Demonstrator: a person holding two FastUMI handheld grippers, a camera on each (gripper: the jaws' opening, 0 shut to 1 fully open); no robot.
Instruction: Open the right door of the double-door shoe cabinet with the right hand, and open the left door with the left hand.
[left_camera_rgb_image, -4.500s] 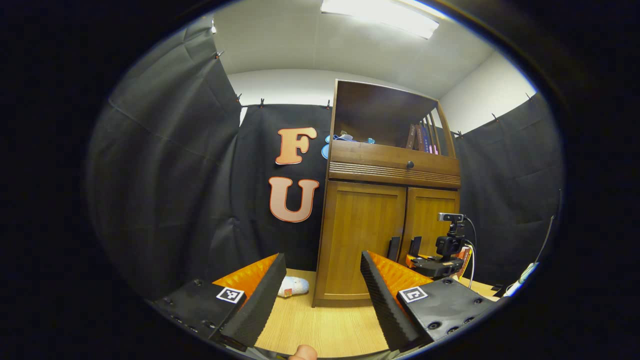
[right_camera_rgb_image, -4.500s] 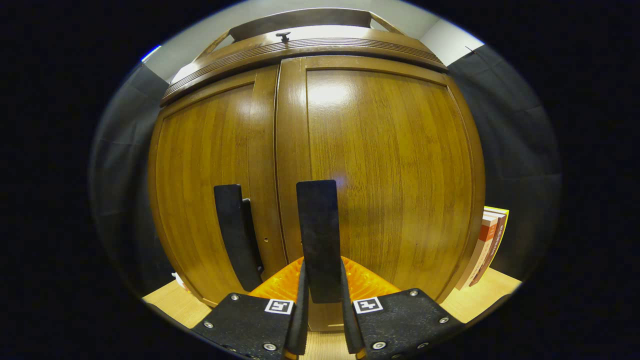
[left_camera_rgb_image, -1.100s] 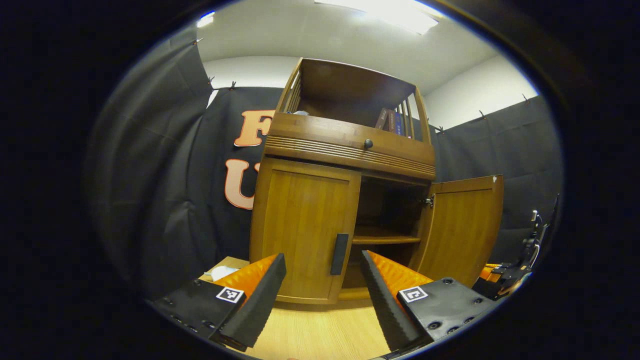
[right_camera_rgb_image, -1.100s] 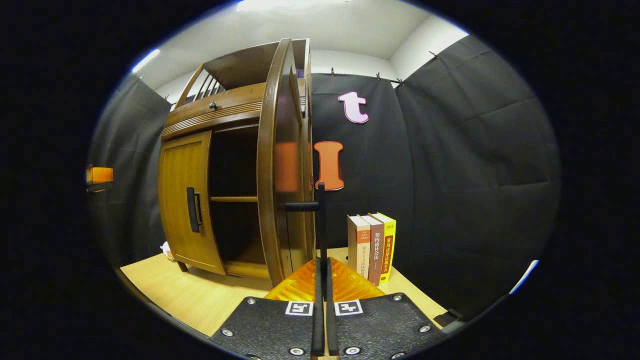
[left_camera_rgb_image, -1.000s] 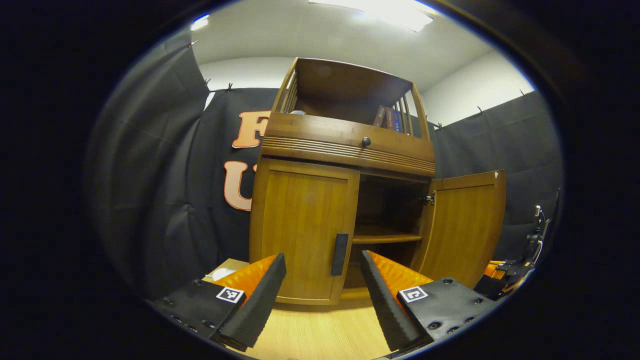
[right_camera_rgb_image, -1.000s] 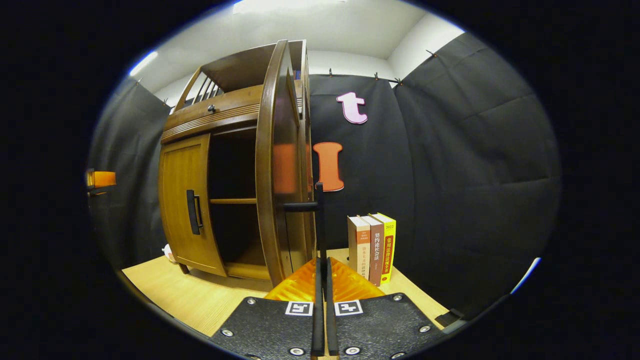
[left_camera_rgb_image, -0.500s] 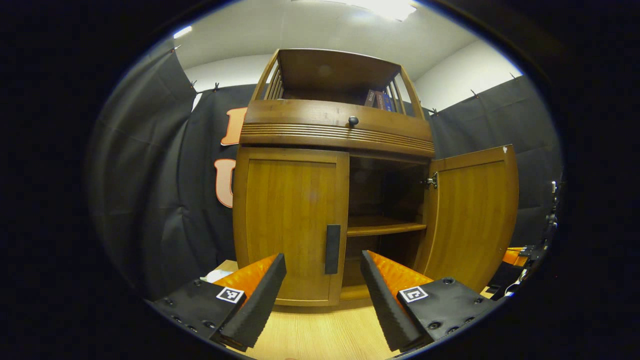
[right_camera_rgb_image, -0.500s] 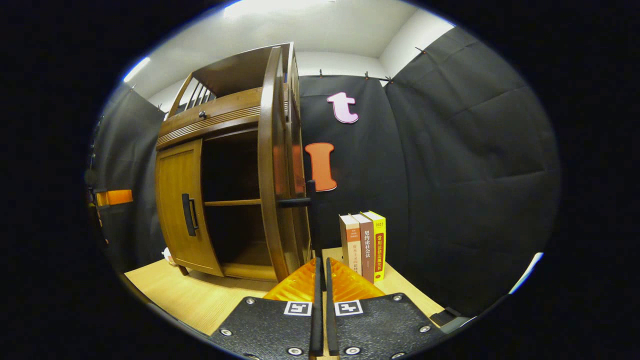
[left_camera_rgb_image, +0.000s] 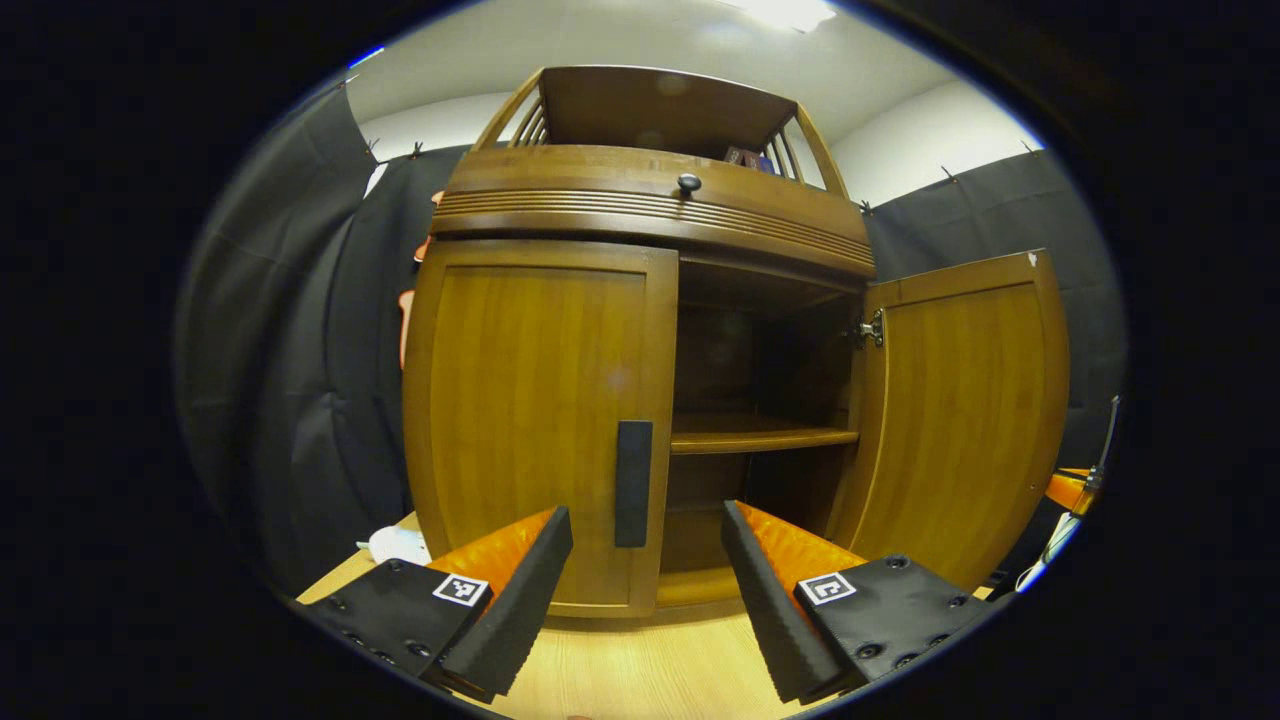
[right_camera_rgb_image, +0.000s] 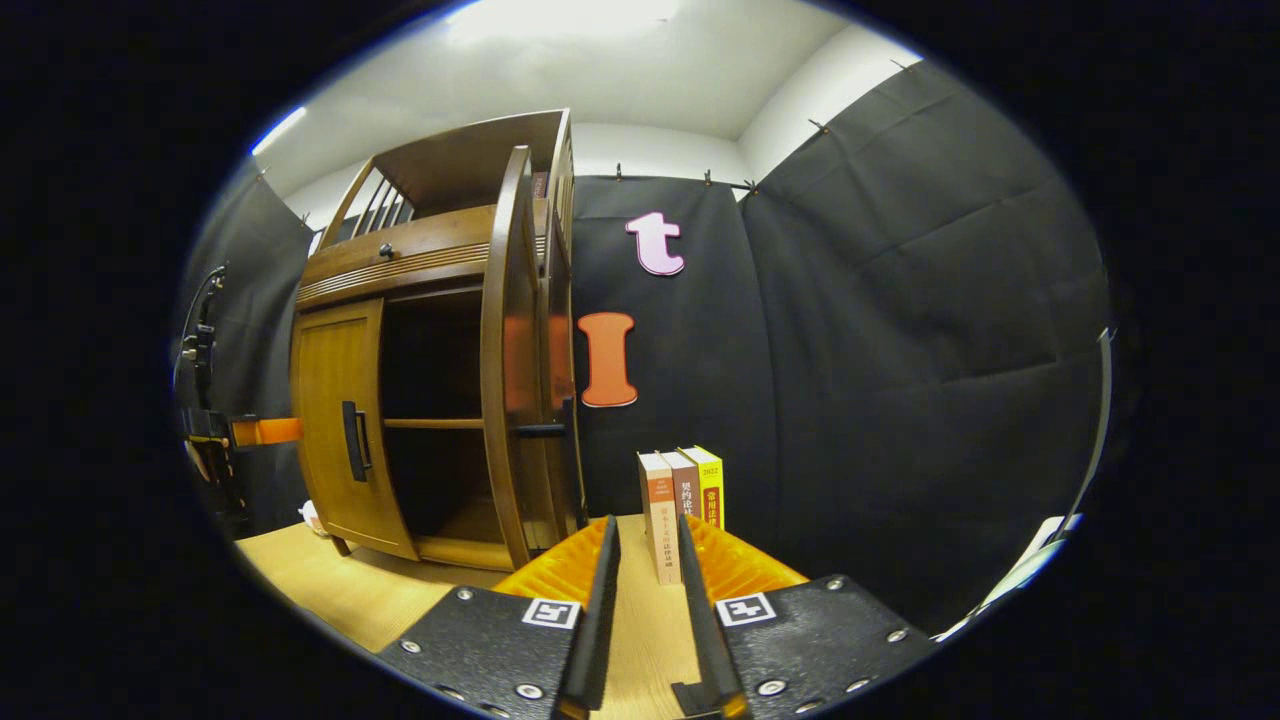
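The right door (left_camera_rgb_image: 960, 420) of the cabinet (left_camera_rgb_image: 650, 200) stands swung wide, so the right gripper (right_camera_rgb_image: 648, 610) hangs clear of its handle (right_camera_rgb_image: 545, 430), jaws slightly parted and grasping nothing. The left gripper (left_camera_rgb_image: 640, 580) faces the shut left door (left_camera_rgb_image: 530, 400) with jaws spread wide (apparently to straddle its handle (left_camera_rgb_image: 633, 483)), not touching it yet.

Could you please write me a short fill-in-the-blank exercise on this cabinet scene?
1. The right door of the cabinet stands ____.
2. The left door is ____.
3. The handle lines up between the fingers of the ____ tool.
4. The right tool points at three upright ____ by the wall.

Missing words: open; shut; left; books
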